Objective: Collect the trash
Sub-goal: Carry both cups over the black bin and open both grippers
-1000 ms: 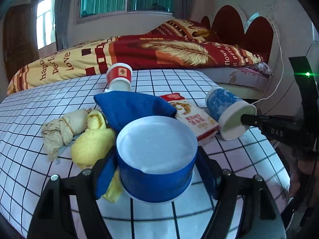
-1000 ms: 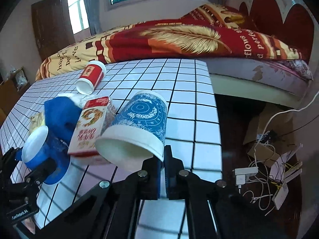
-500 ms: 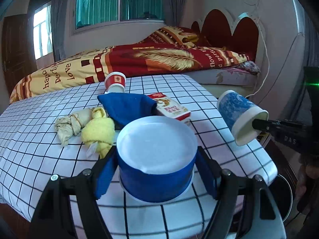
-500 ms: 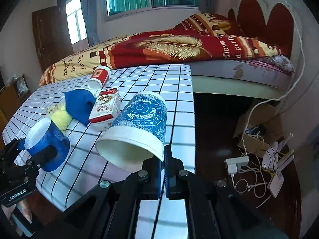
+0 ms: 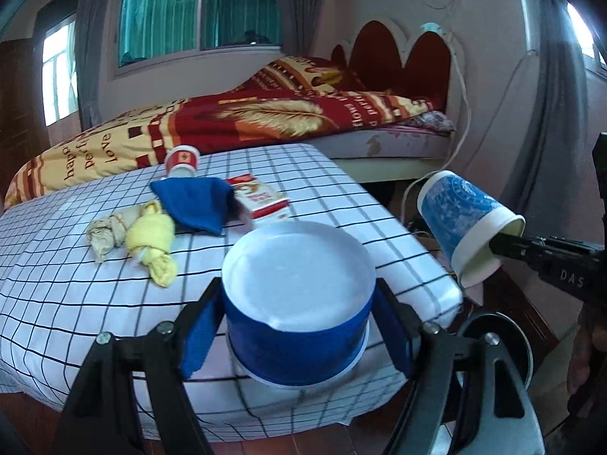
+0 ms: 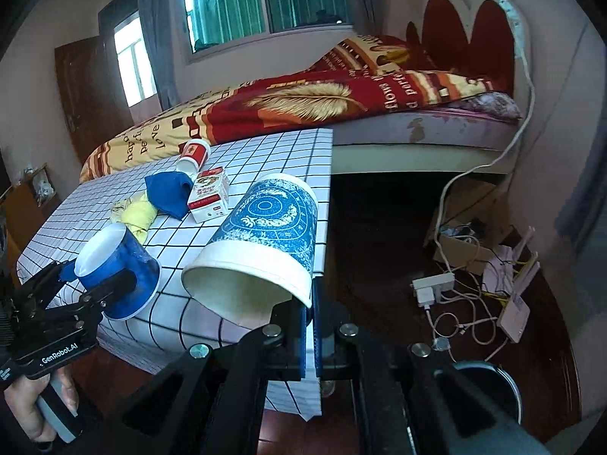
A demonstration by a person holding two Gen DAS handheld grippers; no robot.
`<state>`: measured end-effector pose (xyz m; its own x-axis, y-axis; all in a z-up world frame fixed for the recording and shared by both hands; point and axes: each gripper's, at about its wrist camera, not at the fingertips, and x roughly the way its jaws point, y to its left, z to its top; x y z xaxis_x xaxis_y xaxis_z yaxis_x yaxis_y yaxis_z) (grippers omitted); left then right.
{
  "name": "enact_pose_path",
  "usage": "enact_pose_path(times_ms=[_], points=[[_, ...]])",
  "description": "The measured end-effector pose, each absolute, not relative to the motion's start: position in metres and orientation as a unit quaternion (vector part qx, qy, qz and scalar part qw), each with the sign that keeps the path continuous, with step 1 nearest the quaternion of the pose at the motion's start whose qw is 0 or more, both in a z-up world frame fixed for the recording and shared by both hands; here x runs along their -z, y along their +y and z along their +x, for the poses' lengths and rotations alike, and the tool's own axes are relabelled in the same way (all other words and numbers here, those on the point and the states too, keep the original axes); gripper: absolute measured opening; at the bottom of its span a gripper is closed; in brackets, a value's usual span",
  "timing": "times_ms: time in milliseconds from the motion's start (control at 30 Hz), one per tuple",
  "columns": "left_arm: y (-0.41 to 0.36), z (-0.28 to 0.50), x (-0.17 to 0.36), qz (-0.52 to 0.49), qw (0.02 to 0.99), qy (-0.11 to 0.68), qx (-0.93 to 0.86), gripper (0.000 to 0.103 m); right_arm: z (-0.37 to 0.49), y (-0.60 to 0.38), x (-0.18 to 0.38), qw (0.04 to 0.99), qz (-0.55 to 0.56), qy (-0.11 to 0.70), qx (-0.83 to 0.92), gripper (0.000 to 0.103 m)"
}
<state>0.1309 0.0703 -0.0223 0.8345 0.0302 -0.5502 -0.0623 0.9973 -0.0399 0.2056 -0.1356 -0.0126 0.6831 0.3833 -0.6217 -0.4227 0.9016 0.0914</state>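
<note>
Gripping a blue paper cup (image 5: 296,326) across its body, my left gripper (image 5: 297,331) holds it upright between both blue pads, one pad on each side, white interior facing up. In the right wrist view the same cup (image 6: 117,269) sits clamped in that gripper (image 6: 102,284), near the close left corner of the checked table (image 6: 265,159).

My right gripper (image 6: 309,326) has its jaws nearly together, pinching the rim wall of a patterned blue-and-white cup (image 6: 265,239). This cup lies tilted, mouth toward me and base pointing away, above and left of the pinch point. In the left wrist view it (image 5: 463,212) hangs beyond the table's right edge, off the surface.

On the table, farther off: a red-and-white carton (image 5: 261,199) on its side, a blue cloth (image 5: 193,201) touching its left side, a yellow cloth (image 5: 153,237) and a beige wad (image 5: 104,229) further left, and a small red cup (image 5: 182,159) tipped over near the far edge. A patterned bed (image 5: 265,117) stands behind the table.
</note>
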Motion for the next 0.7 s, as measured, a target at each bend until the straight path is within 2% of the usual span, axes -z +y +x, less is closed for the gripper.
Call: enact_pose_path(times_ms=[333, 700], points=[[0.018, 0.119, 0.016, -0.012, 0.96, 0.279, 0.031, 0.077, 0.17, -0.209, 0.011, 0.929, -0.015, 0.331, -0.165, 0.003], [-0.043, 0.12, 0.021, 0.009, 0.953, 0.289, 0.088, 0.077, 0.154, -0.286, 0.047, 0.928, 0.028, 0.36, -0.098, 0.003]])
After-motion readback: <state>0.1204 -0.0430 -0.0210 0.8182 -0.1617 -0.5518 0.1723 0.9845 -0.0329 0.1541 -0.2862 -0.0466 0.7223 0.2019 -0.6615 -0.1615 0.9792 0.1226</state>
